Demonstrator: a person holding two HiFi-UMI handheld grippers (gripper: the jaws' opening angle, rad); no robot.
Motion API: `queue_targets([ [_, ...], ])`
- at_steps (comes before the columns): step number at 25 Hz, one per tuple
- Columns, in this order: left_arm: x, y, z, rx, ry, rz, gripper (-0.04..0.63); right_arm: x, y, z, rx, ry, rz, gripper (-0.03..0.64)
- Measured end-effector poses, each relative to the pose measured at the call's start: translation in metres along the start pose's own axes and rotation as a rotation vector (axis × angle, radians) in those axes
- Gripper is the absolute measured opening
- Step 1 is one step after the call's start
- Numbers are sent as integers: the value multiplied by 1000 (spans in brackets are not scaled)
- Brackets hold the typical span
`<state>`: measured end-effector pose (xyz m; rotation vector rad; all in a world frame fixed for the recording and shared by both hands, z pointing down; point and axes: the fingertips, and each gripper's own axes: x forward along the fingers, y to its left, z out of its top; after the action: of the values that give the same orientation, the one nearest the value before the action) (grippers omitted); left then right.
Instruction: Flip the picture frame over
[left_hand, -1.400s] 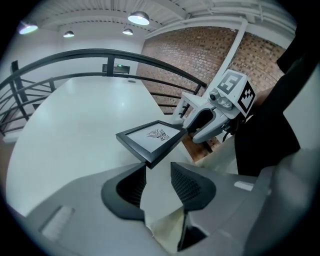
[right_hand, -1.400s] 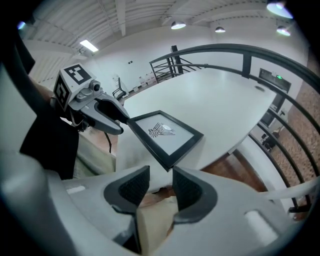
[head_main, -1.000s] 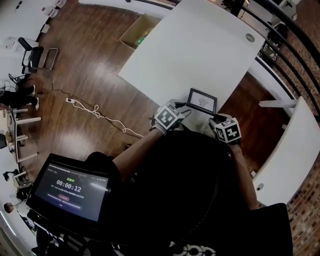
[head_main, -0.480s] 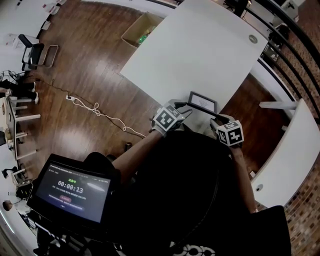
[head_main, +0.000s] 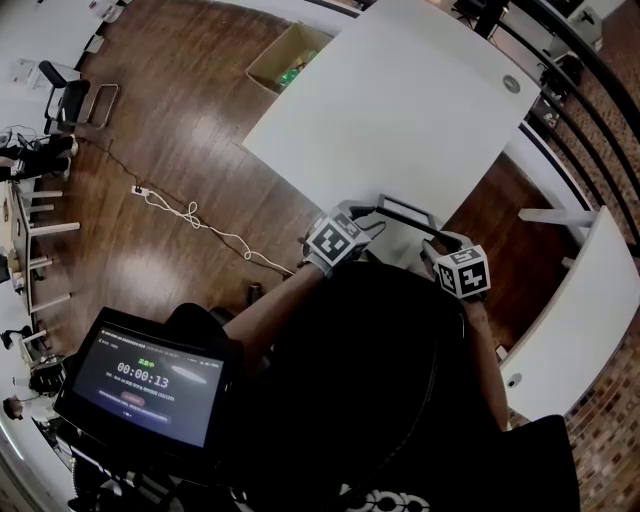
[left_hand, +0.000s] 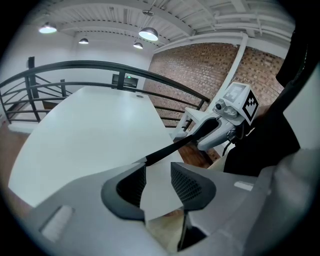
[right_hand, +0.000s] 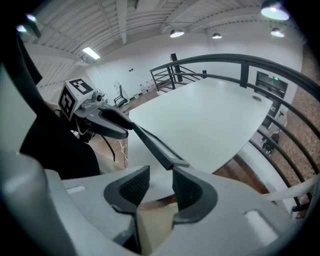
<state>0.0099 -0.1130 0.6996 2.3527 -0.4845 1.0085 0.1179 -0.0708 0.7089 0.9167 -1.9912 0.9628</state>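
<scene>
**A:** Where is the picture frame (head_main: 405, 213) found?

**B:** It is seen at the near edge of the white tabletop (head_main: 400, 100). It is tipped up, so that little more than its dark rim is shown in the head view. It is spanned between the left gripper (head_main: 365, 221) and the right gripper (head_main: 433, 246), one at each end. Whether its lower edge is touching the tabletop cannot be told.

**A:** How are the left gripper's jaws set?

**B:** In the left gripper view they are seen spread, and only pale tabletop is visible through the gap. The frame is not caught in that gap. Its corner is laid across the tip of one jaw, and from there its dark edge is carried up over the tabletop to the dark jaws of the right gripper.

**A:** And the jaws of the right gripper?

**B:** Those are parted as well, as shown in the right gripper view, with tabletop again seen between them. The frame's corner is laid over the tip of one jaw rather than pinched between the two. Its rim is drawn away above the tabletop's near edge to the left gripper, where its far end is met by that gripper's jaws.
</scene>
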Motion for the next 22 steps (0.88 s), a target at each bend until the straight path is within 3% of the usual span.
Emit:
queue_targets([
  [22,-4,-1,-3,-46,9,3,158,-3,0,8,-23,1,15,126],
])
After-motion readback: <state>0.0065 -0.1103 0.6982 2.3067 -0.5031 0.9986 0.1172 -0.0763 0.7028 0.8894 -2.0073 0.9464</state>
